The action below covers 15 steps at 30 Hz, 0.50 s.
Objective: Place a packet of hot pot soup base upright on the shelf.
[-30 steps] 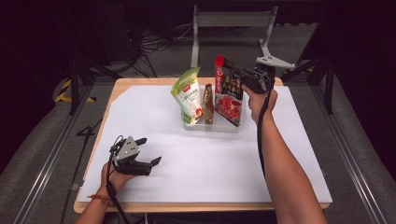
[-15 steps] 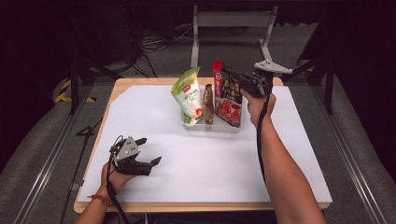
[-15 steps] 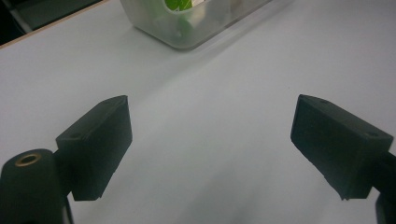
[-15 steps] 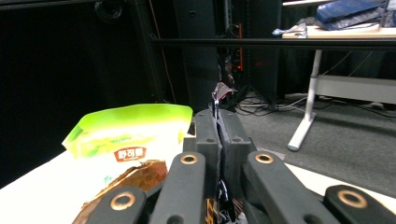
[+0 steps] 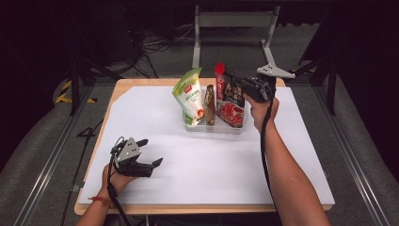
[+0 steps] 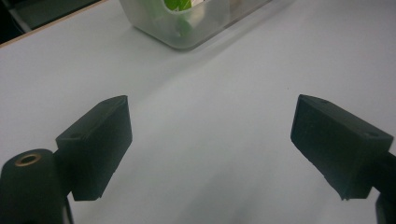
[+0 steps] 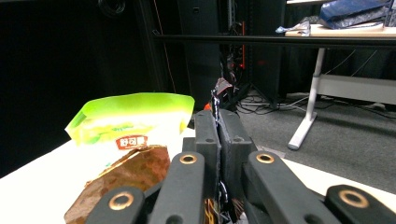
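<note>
A clear plastic bin (image 5: pixel 214 128) stands at the table's middle back and holds three snack packs. A green bag (image 5: pixel 188 96) leans at its left, a brown packet (image 5: pixel 209 106) stands in the middle, and a red and dark bag (image 5: pixel 229 106) is at the right. My right gripper (image 5: pixel 234 81) is shut on that bag's top edge (image 7: pixel 215 100), with the green bag (image 7: pixel 130 119) and brown packet (image 7: pixel 126 179) just to its left. My left gripper (image 5: pixel 151 151) rests near the front left, open with nothing between its jaws (image 6: pixel 210 140), pointing at the bin (image 6: pixel 187 28).
A white sheet (image 5: pixel 301 155) covers the wooden table. A metal frame (image 5: pixel 235 21) stands behind the table's far edge, and cables lie on the floor beyond it. Another table with a blue bag (image 7: pixel 355 14) is far off.
My right gripper has come down a little and slightly toward the bin, with the red bag's top in it. The left gripper has stayed still.
</note>
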{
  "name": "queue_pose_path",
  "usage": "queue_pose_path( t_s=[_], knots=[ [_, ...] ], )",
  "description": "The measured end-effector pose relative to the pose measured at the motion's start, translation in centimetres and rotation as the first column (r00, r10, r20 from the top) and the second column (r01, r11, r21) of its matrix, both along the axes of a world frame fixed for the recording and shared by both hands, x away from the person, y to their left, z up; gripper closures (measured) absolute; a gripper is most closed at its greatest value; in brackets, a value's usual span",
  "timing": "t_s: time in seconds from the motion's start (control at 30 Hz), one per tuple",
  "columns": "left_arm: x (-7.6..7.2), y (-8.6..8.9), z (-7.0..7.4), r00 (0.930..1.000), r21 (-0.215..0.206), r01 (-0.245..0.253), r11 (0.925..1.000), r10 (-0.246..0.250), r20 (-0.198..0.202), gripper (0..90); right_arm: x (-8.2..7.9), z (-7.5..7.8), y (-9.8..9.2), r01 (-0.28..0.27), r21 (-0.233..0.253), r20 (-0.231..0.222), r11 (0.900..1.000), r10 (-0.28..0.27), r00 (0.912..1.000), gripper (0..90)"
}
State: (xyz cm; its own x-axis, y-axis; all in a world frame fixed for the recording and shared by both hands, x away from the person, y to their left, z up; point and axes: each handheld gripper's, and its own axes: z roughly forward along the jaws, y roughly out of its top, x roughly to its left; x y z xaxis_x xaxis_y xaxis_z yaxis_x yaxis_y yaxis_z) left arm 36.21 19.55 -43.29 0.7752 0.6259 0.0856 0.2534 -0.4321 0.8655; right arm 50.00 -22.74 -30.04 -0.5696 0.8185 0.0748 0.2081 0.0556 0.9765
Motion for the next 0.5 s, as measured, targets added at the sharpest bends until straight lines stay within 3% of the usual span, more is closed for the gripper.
queue_pose_path(
  t_s=[0.5],
  knots=[
    [0.05, -0.12, -0.03, 1.0, 0.01, 0.004, 0.9999, -0.004, 0.001, 13.4, -1.04, -0.87, -0.54, 0.003, -0.015, 0.012, 1.0, -0.003, 0.9999, 87.1]
  ],
)
